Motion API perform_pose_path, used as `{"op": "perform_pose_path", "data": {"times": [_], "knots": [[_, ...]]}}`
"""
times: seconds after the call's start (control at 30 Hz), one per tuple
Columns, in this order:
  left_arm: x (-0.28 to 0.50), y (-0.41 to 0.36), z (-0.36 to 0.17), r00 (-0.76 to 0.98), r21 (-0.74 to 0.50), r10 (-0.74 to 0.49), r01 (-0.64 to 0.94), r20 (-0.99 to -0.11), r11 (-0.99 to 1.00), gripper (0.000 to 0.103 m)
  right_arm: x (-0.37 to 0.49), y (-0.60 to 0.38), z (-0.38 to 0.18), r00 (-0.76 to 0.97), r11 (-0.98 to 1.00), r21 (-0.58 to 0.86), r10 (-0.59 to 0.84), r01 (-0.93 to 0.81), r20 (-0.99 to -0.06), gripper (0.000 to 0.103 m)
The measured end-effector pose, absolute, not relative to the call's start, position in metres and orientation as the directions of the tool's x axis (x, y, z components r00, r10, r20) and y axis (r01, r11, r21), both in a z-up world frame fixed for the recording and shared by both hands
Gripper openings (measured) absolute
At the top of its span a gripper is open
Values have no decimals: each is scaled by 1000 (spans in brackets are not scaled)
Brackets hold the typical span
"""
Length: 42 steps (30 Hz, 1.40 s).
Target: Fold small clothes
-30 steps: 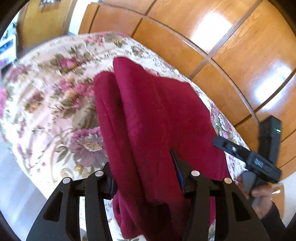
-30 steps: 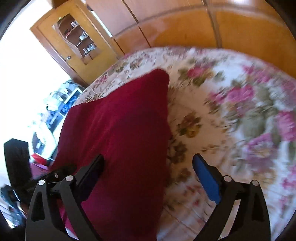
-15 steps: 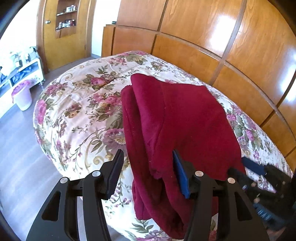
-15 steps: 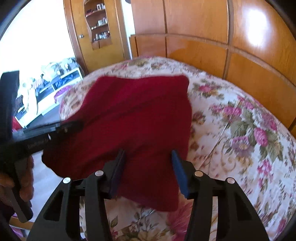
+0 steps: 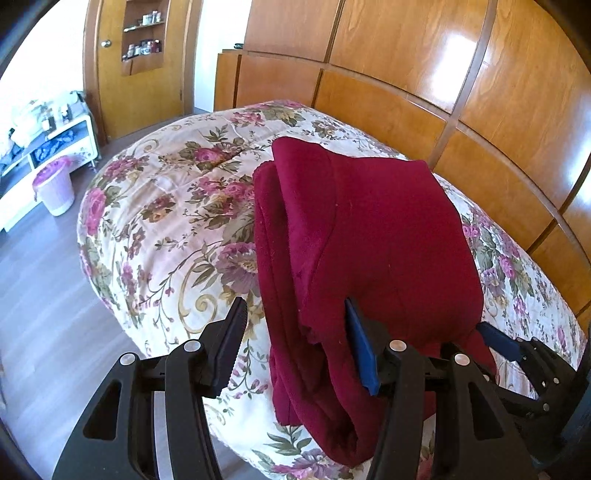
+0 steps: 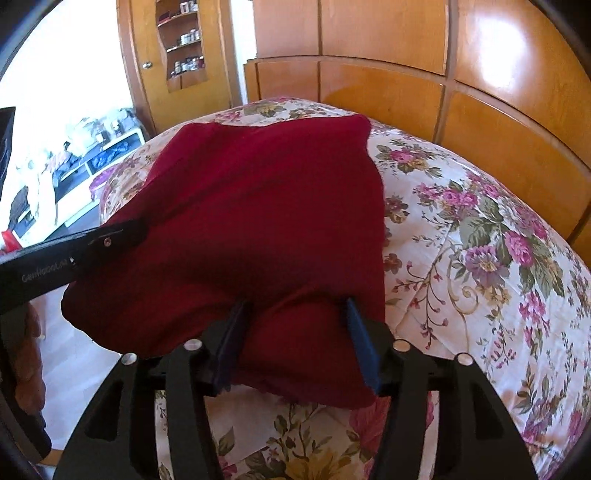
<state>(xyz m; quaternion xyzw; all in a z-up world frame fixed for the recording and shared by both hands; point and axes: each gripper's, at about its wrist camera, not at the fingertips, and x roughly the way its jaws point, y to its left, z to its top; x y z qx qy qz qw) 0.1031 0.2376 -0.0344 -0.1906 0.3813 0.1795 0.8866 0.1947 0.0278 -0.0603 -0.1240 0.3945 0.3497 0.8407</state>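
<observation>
Your left gripper (image 5: pixel 295 339) has its jaws spread wide around the near edge of the folded red garment (image 5: pixel 369 236), which lies on the floral bed (image 5: pixel 155 206). Your right gripper (image 6: pixel 295 339) likewise straddles the hem with jaws parted, probably releasing a finished fold.

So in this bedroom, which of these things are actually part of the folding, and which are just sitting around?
Part of the job:
red garment, folded over on the floral bedspread
left gripper, open beside it
right gripper, fingers around its near edge

Just there:
purple bin
white cabinet
wooden door with shelf niche
wooden headboard panels
</observation>
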Motion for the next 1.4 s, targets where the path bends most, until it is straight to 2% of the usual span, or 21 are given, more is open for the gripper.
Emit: {"op": "perform_pose_path", "data": {"times": [0.1,0.27,0.3,0.43,0.53,0.63,0.83,1.03,1.17,1.4], "knots": [[98,236,-33,641,-183,201,-480,-741,858,65,196,20,-57,449,747,92,488,-659,-749,73],[89,235,-31,637,-172,222,-496,-738,851,69,190,11,-48,477,770,90,477,-632,-738,83],[86,233,-29,640,-163,236,-500,-731,851,70,189,9,-46,490,781,85,469,-619,-735,88],[76,225,-24,640,-130,287,-522,-713,843,78,182,2,-37,544,815,49,430,-578,-720,98],[68,221,-22,634,-133,299,-541,-713,830,78,175,-3,-32,577,836,25,400,-548,-713,100],[54,214,-21,633,-126,327,-562,-702,817,85,169,-6,-29,585,841,24,395,-540,-708,100],[34,193,-24,629,-86,361,-565,-688,820,90,148,-14,-32,603,843,10,393,-538,-695,100],[29,179,-30,598,-55,377,-578,-707,814,90,135,-24,-36,632,863,-4,368,-506,-682,100],[29,172,-28,603,-44,389,-577,-696,815,94,132,-28,-35,650,871,-14,356,-492,-671,100],[31,169,-27,612,-36,393,-569,-686,822,94,128,-27,-38,654,865,-37,349,-500,-671,100]]}}
